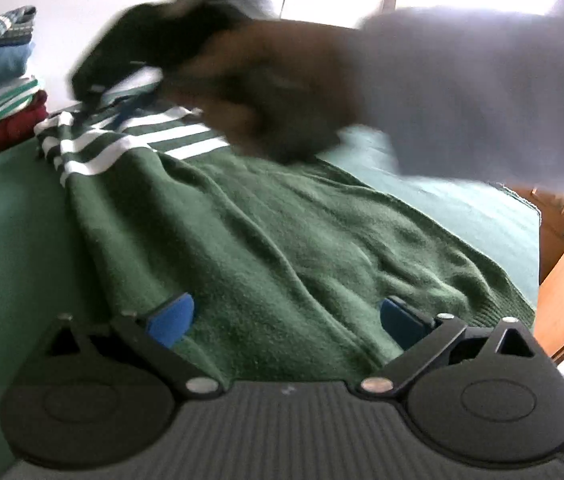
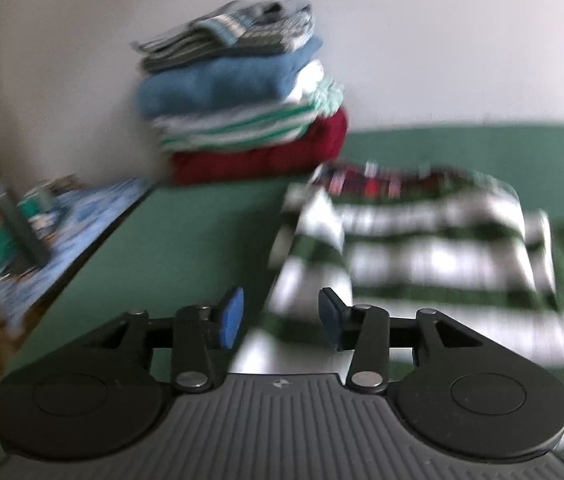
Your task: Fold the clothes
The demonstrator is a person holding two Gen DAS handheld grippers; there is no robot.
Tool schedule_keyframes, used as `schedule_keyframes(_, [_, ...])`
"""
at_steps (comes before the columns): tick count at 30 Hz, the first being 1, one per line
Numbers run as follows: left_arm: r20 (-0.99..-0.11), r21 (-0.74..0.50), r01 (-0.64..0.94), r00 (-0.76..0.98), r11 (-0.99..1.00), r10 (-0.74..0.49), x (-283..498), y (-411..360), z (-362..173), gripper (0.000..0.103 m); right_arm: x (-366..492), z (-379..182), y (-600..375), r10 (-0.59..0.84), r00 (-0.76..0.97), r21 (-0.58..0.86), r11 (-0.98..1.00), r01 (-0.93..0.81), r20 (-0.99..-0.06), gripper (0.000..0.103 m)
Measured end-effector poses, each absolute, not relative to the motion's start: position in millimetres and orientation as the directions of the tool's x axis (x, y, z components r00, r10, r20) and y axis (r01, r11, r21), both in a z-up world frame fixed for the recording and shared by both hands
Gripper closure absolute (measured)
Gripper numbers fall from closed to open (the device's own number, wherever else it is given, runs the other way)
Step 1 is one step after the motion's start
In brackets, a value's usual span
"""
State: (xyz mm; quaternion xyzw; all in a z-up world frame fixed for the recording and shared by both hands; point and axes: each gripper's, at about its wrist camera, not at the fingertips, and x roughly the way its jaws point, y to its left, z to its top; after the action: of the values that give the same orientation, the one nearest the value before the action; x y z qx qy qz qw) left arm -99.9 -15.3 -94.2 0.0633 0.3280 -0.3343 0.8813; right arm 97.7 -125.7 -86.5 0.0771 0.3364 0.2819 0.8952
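the green striped sweater (image 1: 265,240) lay lengthwise on the table (image 1: 5,216), running away from the spread left fingers (image 1: 169,320); the right fingers (image 2: 231,316), also spread, hovered at its striped far end.

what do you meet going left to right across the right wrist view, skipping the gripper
cluttered blue patterned surface → stack of folded clothes → green and white striped sweater, lying on the green table cover

1 green striped sweater (image 1: 265,240), 1 stack of folded clothes (image 2: 237,96) w/ approx 5 items, 2 grippers.
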Motion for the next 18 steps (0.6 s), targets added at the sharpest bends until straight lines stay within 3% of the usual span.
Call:
schedule_keyframes(5, [-0.629,-0.077,0.631,0.570,0.772,-0.529,-103,-19,-95,0.003,-3,-94,-180,0.406,0.754,0.219,0.914,-0.342,-0.516,0.064])
schedule_keyframes(6, [-0.631,-0.063,0.629,0.576,0.775,-0.519,-104,-20,-95,0.003,-20,-96,-185,0.340,0.785,0.169,0.940,-0.296,-0.518,0.062])
schedule_keyframes(8, [-0.636,-0.036,0.625,0.588,0.780,-0.500,-107,-21,-95,0.003,-47,-100,-193,0.260,0.812,0.100,0.965,-0.244,-0.522,0.041])
schedule_keyframes(10, [-0.640,-0.009,0.620,0.599,0.784,-0.481,-110,-23,-95,0.009,-65,-101,-200,0.270,0.805,0.077,0.959,-0.271,-0.528,0.050])
schedule_keyframes(13, [-0.649,0.006,0.607,0.607,0.794,-0.459,-119,-23,-92,0.022,-80,-106,-201,0.288,0.757,0.061,0.948,-0.314,-0.586,0.089])
schedule_keyframes(15, [-0.658,0.003,0.596,0.606,0.803,-0.448,-125,-22,-89,0.029,-86,-109,-202,0.339,0.716,0.082,0.926,-0.369,-0.610,0.091])
schedule_keyframes(18, [-0.673,0.001,0.568,0.609,0.823,-0.420,-138,-24,-87,0.030,-93,-114,-206,0.373,0.678,0.077,0.902,-0.425,-0.634,0.088])
